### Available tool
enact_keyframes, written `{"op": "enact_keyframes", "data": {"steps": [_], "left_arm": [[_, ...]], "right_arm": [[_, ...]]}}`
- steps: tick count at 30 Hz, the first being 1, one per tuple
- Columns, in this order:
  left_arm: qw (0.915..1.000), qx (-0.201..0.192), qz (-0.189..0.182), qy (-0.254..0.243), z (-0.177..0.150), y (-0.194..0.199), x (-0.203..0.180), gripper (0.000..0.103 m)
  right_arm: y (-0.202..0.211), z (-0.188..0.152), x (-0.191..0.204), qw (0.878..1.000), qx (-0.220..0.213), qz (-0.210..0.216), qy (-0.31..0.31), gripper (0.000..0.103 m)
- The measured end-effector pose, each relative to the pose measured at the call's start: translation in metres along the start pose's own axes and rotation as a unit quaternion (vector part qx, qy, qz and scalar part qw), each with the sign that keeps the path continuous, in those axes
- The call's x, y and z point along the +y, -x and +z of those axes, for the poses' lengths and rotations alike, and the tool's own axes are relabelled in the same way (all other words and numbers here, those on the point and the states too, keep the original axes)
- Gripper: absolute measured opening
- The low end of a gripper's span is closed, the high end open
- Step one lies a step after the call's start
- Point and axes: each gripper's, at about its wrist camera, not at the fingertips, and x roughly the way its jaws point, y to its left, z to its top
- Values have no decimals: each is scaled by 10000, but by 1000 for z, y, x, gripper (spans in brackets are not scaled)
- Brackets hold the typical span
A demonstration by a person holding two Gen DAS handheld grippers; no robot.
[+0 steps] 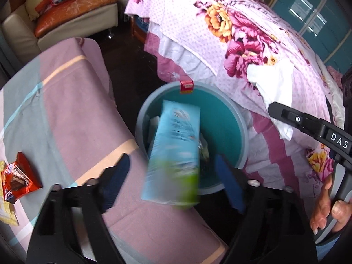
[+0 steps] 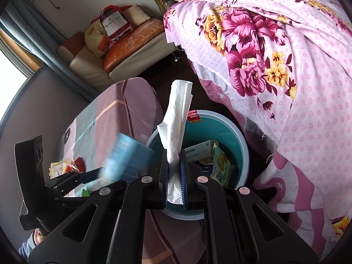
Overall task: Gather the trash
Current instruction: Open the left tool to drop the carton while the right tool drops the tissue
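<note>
- Two grippers over one teal bin [image 1: 228, 118]; left gripper [image 1: 173, 176] has its jaws spread wide, blue pads clear of the light-blue packet [image 1: 176, 149] that hangs blurred between them, above the bin mouth; judged released so that it drops in
- Right gripper [image 2: 175, 176] is pressed together, pinching one white tissue [image 2: 178, 118] low down; the free end stands up past the fingers, just over the near rim of the bin; judged held there for the next drop
- One hand [image 1: 330, 206] shows on the right gripper's handle in the left wrist view
- Bin sits on the floor between the covered table [image 1: 72, 114] and the floral bedspread [image 1: 253, 50], within reach of both
- Inside the bin, at least three items: a pale box [image 2: 198, 151], a yellow-green pouch [image 2: 222, 165], something dark below, unclear
- Left on the table: one orange wrapper [image 1: 17, 180], one pale yellow wrapper [image 1: 6, 213]; not yet collected
</note>
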Motion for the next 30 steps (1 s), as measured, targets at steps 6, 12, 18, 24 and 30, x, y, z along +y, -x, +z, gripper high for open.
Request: {"op": "enact_keyframes", "data": {"steps": [6,12,18,24,30], "left_arm": [[10000,70,-11,33,-3,-3,5,83],[9999,67,21,134,-11,1,14,83],[9995,37,-2,326,-19,8,28,83],[9988,-12,-8,494,-25,15,39,84],[9977,-62,-43,668,-32,22,50,93]], "right_arm": [[-6,0,1,10000,65,-7,2,9],[-13,0,3,9999,127,-24,7,10],[-19,-1,6,9998,184,-53,7,10],[-28,-1,9,9995,306,-84,39,12],[-35,-2,13,9992,372,-164,52,36]]}}
